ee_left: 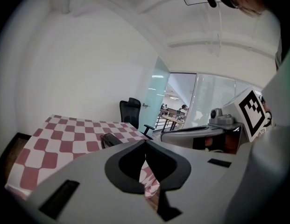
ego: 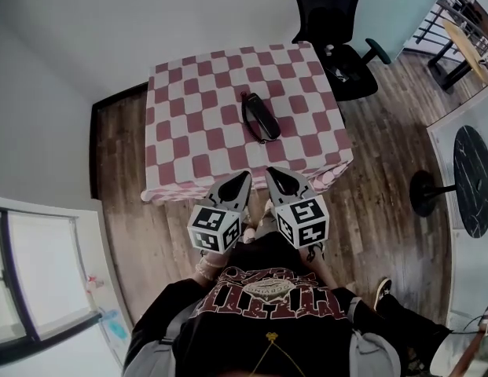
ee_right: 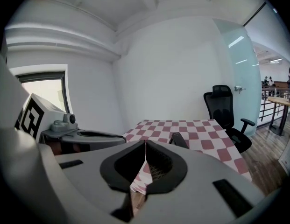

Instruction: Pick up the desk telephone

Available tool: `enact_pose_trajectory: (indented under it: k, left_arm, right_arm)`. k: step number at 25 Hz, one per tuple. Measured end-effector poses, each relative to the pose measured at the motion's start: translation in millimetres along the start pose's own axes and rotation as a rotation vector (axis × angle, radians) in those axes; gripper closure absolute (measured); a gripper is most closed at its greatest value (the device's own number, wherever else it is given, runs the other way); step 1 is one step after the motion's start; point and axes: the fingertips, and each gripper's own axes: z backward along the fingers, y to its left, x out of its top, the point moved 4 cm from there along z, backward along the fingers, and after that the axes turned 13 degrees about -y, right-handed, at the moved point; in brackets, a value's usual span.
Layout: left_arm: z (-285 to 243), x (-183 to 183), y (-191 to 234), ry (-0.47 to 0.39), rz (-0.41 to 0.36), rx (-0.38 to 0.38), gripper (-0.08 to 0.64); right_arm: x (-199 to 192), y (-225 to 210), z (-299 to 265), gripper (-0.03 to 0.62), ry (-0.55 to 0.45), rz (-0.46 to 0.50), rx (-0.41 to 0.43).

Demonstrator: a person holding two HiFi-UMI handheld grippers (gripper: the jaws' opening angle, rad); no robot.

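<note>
A black desk telephone [ego: 260, 117] lies on a table covered with a pink and white checked cloth [ego: 188, 124], right of the middle. It also shows as a dark bar in the left gripper view [ee_left: 110, 139] and the right gripper view [ee_right: 178, 140]. My left gripper [ego: 245, 174] and right gripper [ego: 270, 171] hover side by side over the table's near edge, well short of the phone. Both have their jaws closed tip to tip with nothing between them.
A black office chair [ego: 335, 30] stands behind the table's far right corner. A round dark side table [ego: 473, 181] is off to the right on the wooden floor [ego: 385, 163]. A white wall [ego: 63, 61] runs along the left and far sides.
</note>
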Motion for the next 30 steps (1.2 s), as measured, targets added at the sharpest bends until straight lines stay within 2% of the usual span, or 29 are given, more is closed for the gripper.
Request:
enact_pose_trajectory:
  k: [17,30]
  left_arm:
    - [-92.6,25.2,28.4,-0.003,0.015,0.058,0.551]
    - [-129.2,25.2,40.3,-0.007,0.000,0.160,0.551]
  right_arm:
    - [30.7,-72.1,-74.0,0.572,0.032,0.010,0.101]
    - [27.8,-107.8,-102.9,0.572,0.071,0.018,0.209]
